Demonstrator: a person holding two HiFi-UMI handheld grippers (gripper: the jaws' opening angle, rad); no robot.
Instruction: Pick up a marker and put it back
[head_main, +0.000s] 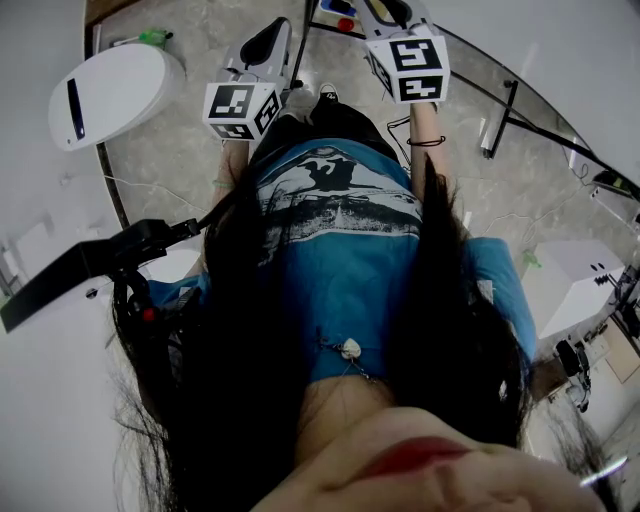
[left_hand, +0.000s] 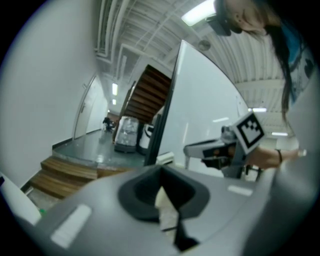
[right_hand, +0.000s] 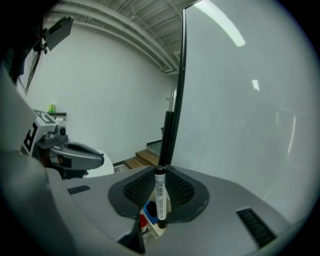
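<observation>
From where I stand, the right gripper (right_hand: 160, 176) has its jaws clamped on the marker (right_hand: 160, 200). The marker has a white barrel with a black upper end, and it stands upright between the dark pads with that black end up at the tips. Just under the jaws, beside the marker's lower end, sit a red thing (right_hand: 143, 220) and a blue thing (right_hand: 149, 209); what they are I cannot tell. Straight ahead of those jaws rises the dark edge (right_hand: 172, 130) of a big white board (right_hand: 240, 125), which fills the space to their right. The left gripper (left_hand: 161, 172) hangs off to the left of the right jaws, well apart from the marker. Its jaws stand slightly apart with nothing gripped, and only a pale patch (left_hand: 166, 205) shows through the gap between them.
</observation>
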